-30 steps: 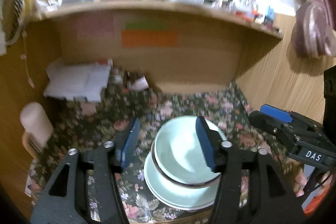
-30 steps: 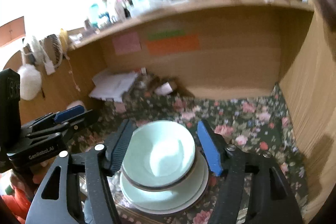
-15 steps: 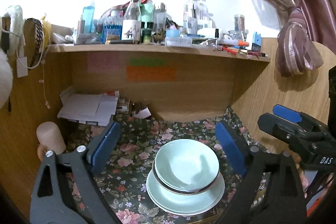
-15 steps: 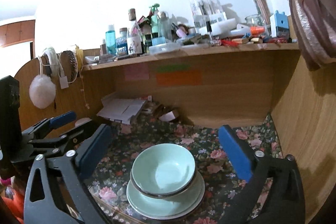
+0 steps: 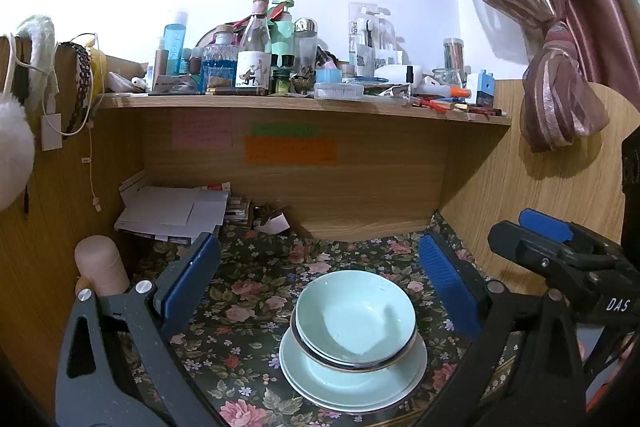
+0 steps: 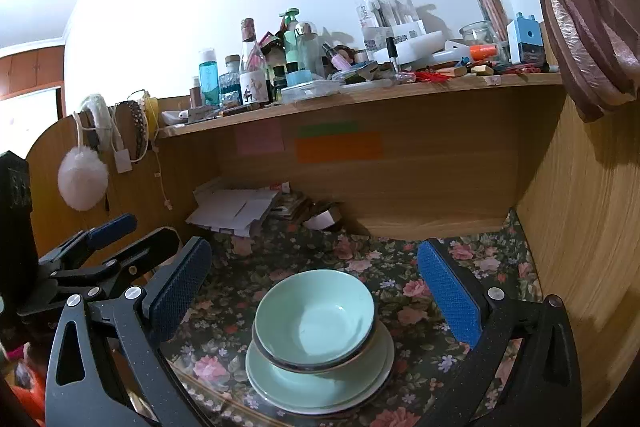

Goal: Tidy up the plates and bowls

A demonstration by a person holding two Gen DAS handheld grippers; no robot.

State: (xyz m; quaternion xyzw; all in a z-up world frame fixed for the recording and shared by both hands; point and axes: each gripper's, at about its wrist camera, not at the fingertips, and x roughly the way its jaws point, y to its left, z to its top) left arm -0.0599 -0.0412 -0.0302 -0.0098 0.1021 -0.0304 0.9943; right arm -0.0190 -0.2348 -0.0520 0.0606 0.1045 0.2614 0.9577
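I see both grippers standing wide apart and holding nothing. The left gripper (image 5: pixel 320 281) has just been opening its jaws, and the pale green bowls (image 5: pixel 355 319) lie between and beyond its blue pads (image 5: pixel 188 277) without touching them. The right gripper (image 6: pixel 314 287) has also just been opening, and its jaws stand released on either side of the same stack, with free space at both sides.

The bowls are nested one inside the other; I count two dark rims, but I cannot tell if there are more. They sit on the pale green plates (image 5: pixel 352 385), which lie on the floral cloth (image 5: pixel 240 311) of the desk, close to its front edge. From the right wrist view the bowls (image 6: pixel 316 319) sit a little toward the left of the plates (image 6: pixel 320 387).

In the left wrist view I see the right gripper's body at the right edge, and in the right wrist view the left gripper's body at the left edge.

Behind the stack, a pile of white papers (image 5: pixel 172 213) lies in the back left corner under the wooden shelf (image 5: pixel 304 105), which carries many bottles (image 5: pixel 256 51). A pink curtain (image 5: pixel 560 99) hangs at the right.
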